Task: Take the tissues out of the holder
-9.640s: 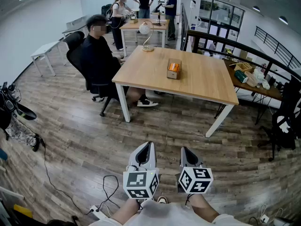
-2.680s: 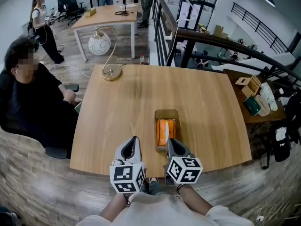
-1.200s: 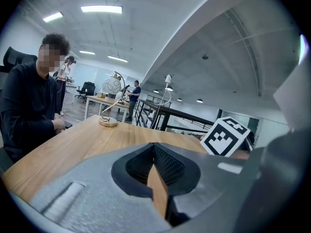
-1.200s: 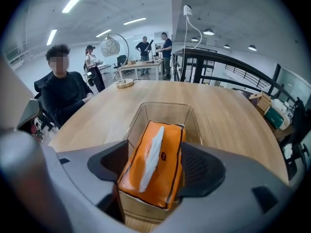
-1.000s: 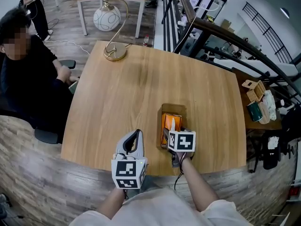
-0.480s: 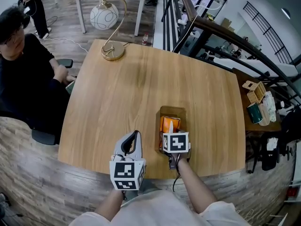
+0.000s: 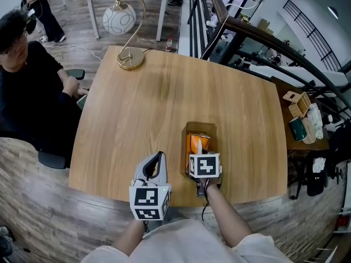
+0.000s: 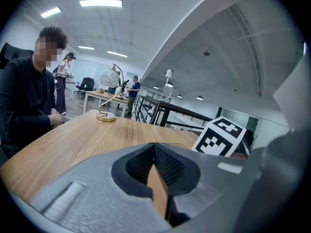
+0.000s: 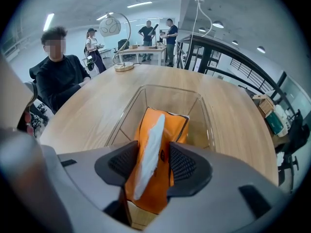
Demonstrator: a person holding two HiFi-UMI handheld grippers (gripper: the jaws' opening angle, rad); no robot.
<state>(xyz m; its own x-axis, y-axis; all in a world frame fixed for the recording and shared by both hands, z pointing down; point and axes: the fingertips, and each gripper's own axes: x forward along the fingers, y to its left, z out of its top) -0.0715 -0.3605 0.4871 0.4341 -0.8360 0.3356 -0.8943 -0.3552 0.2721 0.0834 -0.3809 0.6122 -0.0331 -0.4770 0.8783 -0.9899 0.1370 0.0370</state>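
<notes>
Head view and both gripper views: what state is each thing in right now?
tissue pack: in the holder, near end pinched between the right gripper's pads.
holder: upright on the table, open-topped, not yet emptied.
right gripper: jaws have just been closing, now pressing on the tissue pack.
left gripper: jaws together, empty.
lamp: upright.

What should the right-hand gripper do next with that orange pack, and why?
Probably lift it straight up. The right gripper has just been closing its jaws, and they now pinch the orange tissue pack. The pack's lower part sits inside the clear holder, so raising it should bring it clear of the walls.
</notes>
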